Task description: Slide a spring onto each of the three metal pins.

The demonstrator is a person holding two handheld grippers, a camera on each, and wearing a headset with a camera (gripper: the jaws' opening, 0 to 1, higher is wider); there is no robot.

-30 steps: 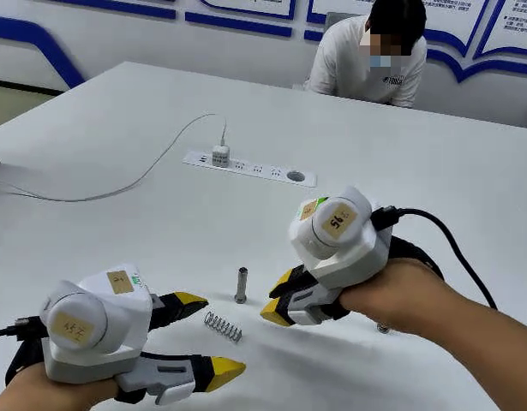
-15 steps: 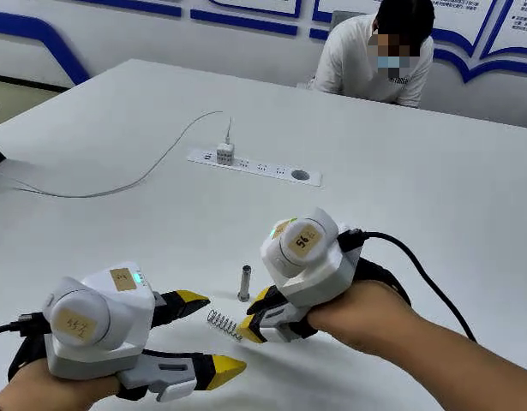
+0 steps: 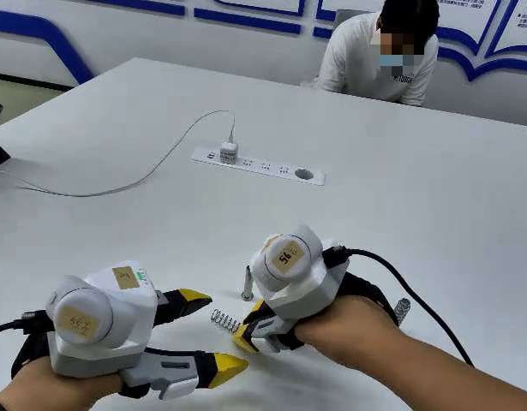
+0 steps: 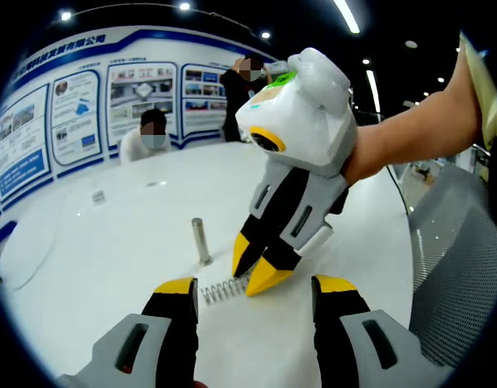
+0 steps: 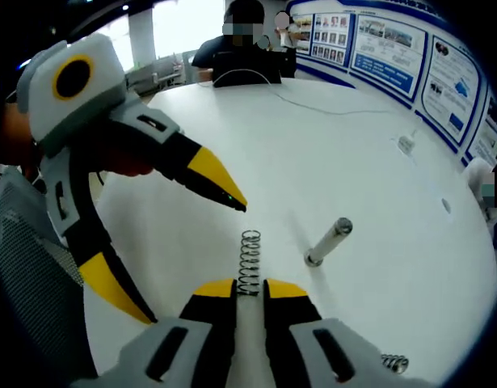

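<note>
Fingers (image 3: pixel 191 297) of the left gripper (image 3: pixel 216 332) spread wide over the white tabletop (image 3: pixel 117 231), spring (image 3: pixel 222 321) lying flat just ahead of them, right gripper (image 3: pixel 242 335) fingers pinched on its right end, metal pin (image 3: pixel 248 282) upright just behind, second spring (image 3: pixel 402 310) farther right beside the person's wrist

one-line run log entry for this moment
right gripper: shut on spring end, on table | left gripper: open, alongside | pin: upright, bare | second spring: loose
</note>
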